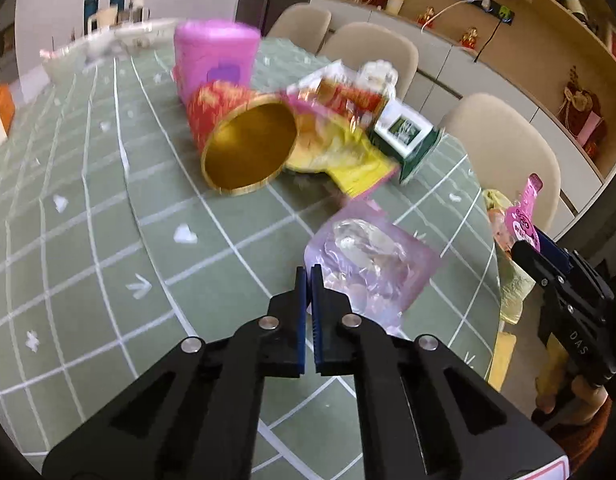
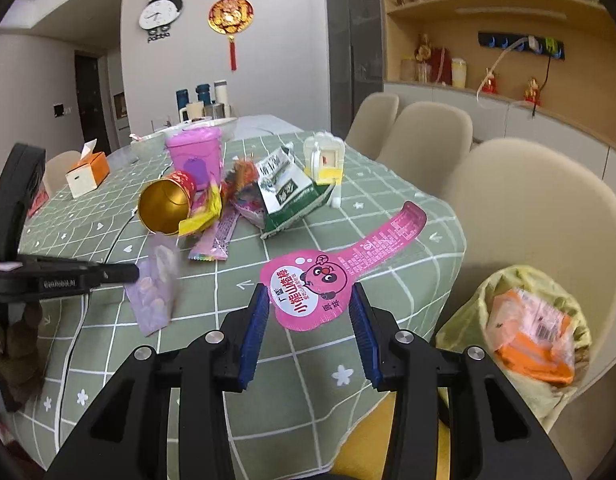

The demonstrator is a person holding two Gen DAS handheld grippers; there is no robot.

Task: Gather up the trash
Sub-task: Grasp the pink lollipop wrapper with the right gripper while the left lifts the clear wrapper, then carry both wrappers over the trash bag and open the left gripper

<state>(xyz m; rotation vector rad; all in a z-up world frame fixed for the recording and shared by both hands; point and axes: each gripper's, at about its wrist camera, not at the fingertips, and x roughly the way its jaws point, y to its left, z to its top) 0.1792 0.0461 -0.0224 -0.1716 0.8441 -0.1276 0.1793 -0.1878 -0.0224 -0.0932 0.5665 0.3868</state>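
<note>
My left gripper (image 1: 309, 270) has its jaws together, pinching the near left edge of a pale purple plastic bag (image 1: 371, 264) on the green checked tablecloth (image 1: 108, 240). The right wrist view shows that gripper (image 2: 134, 272) from the side, its tip at the bag (image 2: 154, 288). My right gripper (image 2: 309, 292) is shut on a pink snack wrapper (image 2: 308, 296) with a cartoon face, whose long tail sticks up to the right. A yellow-green trash bag (image 2: 507, 292) with an orange packet inside hangs open at the table's right edge.
A trash pile lies mid-table: a red and gold cup (image 1: 244, 148) on its side, a pink tub (image 1: 214, 60), a yellow wrapper (image 1: 339, 156), a green-white carton (image 1: 407, 136) and a pink stick wrapper (image 2: 218, 240). Beige chairs (image 2: 527, 208) line the right side. An orange tissue box (image 2: 88, 172) stands far left.
</note>
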